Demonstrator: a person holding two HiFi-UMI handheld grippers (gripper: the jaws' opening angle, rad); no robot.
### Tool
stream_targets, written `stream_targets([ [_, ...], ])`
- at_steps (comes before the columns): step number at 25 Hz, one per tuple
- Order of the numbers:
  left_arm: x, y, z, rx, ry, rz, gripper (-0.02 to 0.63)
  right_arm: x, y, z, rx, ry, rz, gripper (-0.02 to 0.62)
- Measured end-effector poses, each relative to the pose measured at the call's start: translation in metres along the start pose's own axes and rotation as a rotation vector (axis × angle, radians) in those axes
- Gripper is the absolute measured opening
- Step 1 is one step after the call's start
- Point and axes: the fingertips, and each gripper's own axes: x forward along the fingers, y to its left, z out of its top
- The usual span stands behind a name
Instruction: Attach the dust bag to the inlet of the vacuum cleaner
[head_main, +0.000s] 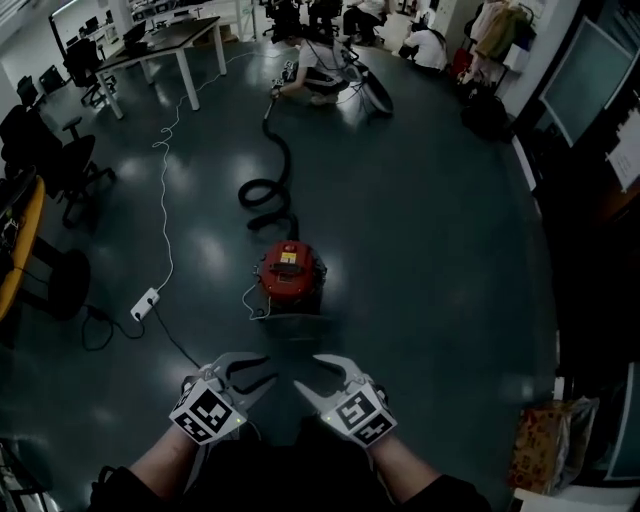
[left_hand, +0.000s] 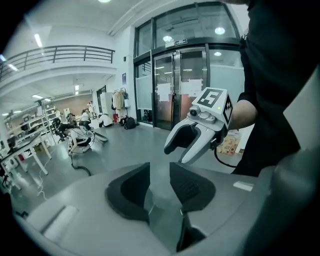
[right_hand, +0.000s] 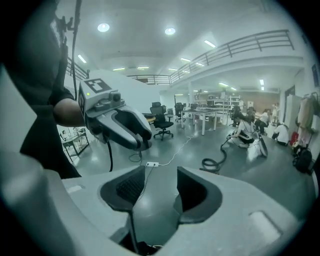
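The red round vacuum cleaner stands on the dark floor ahead of me, and its black hose snakes away toward a crouching person. Both grippers hang in the air in front of my body, well short of the vacuum. My left gripper is open with nothing between its pads. My right gripper is open and empty too, with floor showing through the gap between its pads. Each gripper appears in the other's view: the right gripper and the left gripper. No dust bag shows in any view.
A white power strip with cables lies left of the vacuum. Black office chairs and tables stand at the left and far left. A printed paper bag sits at the lower right. Glass doors stand on the right-hand side.
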Motion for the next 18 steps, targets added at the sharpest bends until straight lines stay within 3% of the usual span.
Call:
stream_targets([
  [5,-0.054,-0.026,-0.005,0.032,-0.098,-0.028,0.126,-0.007,0.06,0.022,-0.044,-0.002,-0.105,0.199],
  [8,-0.085,-0.036,-0.008,0.067,-0.151,-0.035,0.12,-0.005,0.087,0.03,-0.001,-0.023,-0.153,0.199],
  [13,-0.126,-0.049,-0.008,0.096,-0.199,-0.045,0.115,-0.01,0.12,0.055,0.104,-0.07,-0.18,0.199],
  [18,-0.149,-0.068,0.007,0.104,-0.254,-0.034,0.109,-0.024,0.141,0.073,0.092,-0.121,-0.183,0.19],
])
